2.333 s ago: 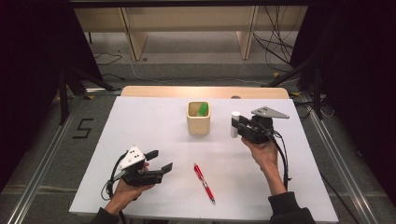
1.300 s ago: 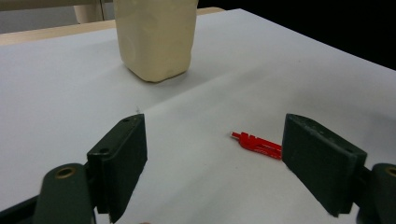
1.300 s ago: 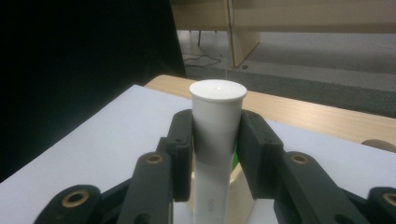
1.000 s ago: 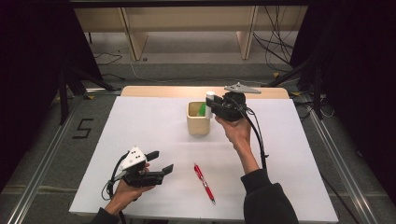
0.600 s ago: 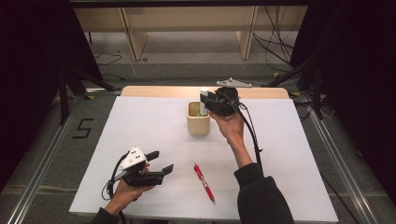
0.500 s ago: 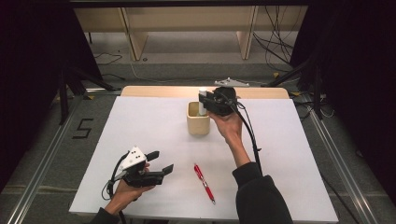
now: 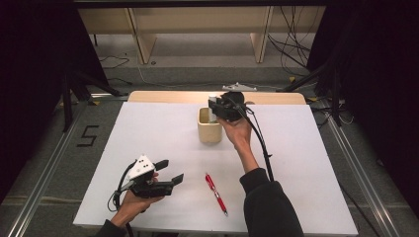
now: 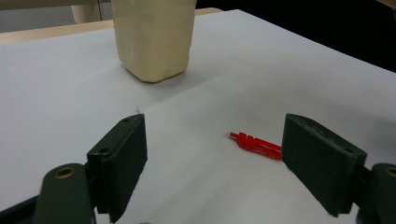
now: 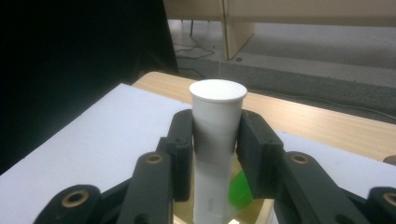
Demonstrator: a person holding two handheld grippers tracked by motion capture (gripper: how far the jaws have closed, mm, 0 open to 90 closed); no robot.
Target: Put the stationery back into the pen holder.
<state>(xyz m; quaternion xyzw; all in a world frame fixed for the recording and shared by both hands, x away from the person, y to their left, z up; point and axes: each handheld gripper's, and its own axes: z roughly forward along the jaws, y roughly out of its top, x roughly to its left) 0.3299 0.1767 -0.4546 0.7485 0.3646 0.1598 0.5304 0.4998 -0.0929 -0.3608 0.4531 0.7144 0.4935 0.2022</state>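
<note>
My right gripper (image 7: 214, 109) is shut on an upright white cylinder (image 7: 212, 100) and holds it over the open top of a cream cup (image 7: 209, 132). In the right gripper view both pads press the white cylinder (image 9: 217, 116), whose lower end reaches into the cup beside a green item (image 9: 240, 187). A red pen (image 7: 216, 193) lies flat on the white table near the front. My left gripper (image 7: 169, 171) rests low at the front left, open with nothing between its jaws. The left gripper view looks past them at the red pen (image 8: 255, 143) and the cream cup (image 8: 154, 37).
The white table top (image 7: 306, 163) ends at a wooden strip (image 7: 173, 97) along its far edge. Beyond it are a grey floor, cables and wooden furniture legs. Metal rails run along both sides of the table.
My right gripper has carried the white cylinder leftwards, from the right of the cup to over its opening, and sunk a little. The left gripper and the pen have stayed put.
</note>
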